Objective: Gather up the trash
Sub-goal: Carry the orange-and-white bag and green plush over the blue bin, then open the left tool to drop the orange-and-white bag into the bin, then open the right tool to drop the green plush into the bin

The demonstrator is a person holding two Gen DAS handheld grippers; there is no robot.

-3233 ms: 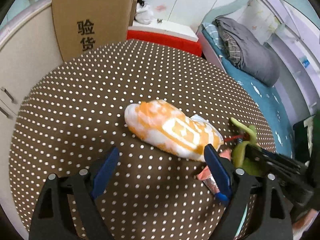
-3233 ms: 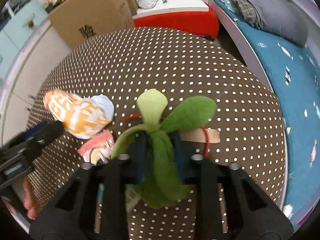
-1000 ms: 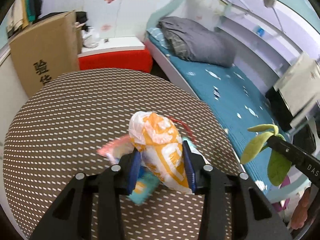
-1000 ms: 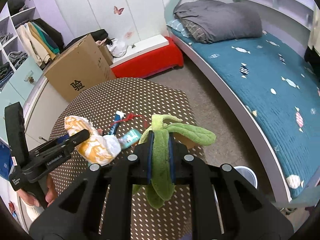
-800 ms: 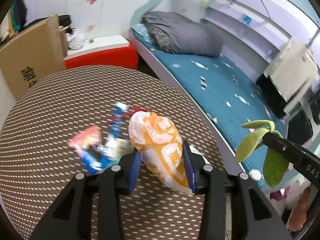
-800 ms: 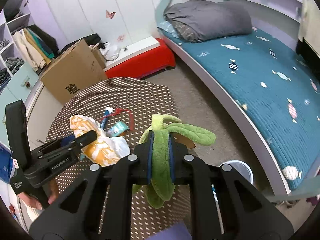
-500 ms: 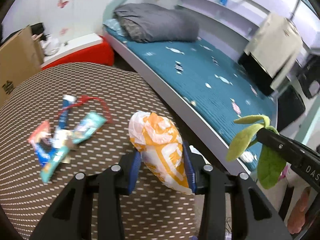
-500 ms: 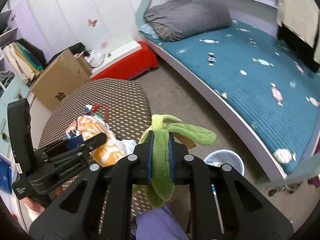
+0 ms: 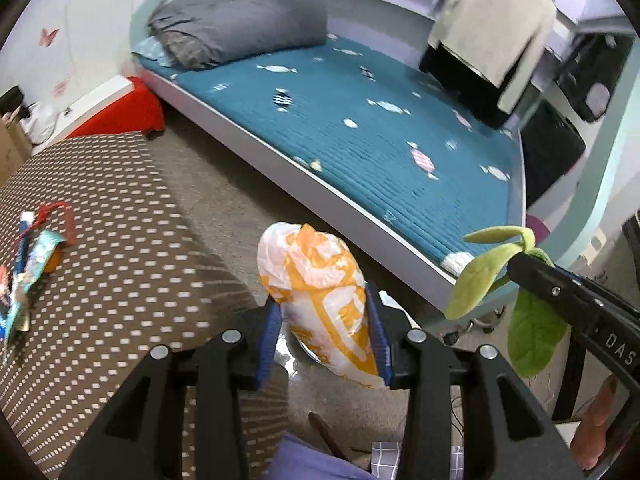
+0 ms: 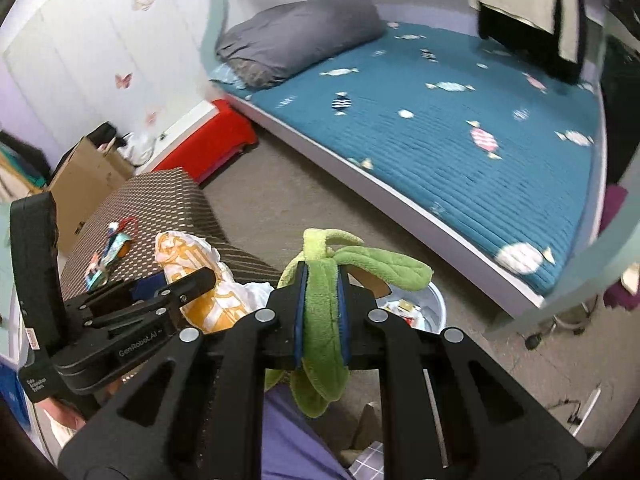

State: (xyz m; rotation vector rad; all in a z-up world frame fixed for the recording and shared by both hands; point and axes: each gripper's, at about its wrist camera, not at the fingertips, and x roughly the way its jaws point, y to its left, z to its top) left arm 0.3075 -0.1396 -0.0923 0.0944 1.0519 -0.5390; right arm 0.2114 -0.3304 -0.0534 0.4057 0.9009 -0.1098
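Gripping a crumpled orange-and-white plastic bag [image 9: 320, 300] between its blue pads, the left tool [image 9: 323, 330] is holding it in the air just off the edge of the brown polka-dot desk [image 9: 120, 280], above the grey floor. The right tool [image 10: 322, 312] is clamping a green plush leaf-shaped toy [image 10: 324, 320] tight between its pads, leaves sticking out front and hanging below. Directly beyond the right tool a small grey trash bin [image 10: 424, 312] is sitting on the floor beside the desk, with scraps inside (contents too small to tell). Both tools are hovering near each other, the bag just left of the toy in the right wrist view. Several colourful snack wrappers [image 9: 24, 272] and a red cord [image 9: 60, 216] are lying on the desk, well apart from the tools. A teal candy-print bed [image 9: 380, 132] with a grey folded quilt [image 9: 240, 28] is filling the background.
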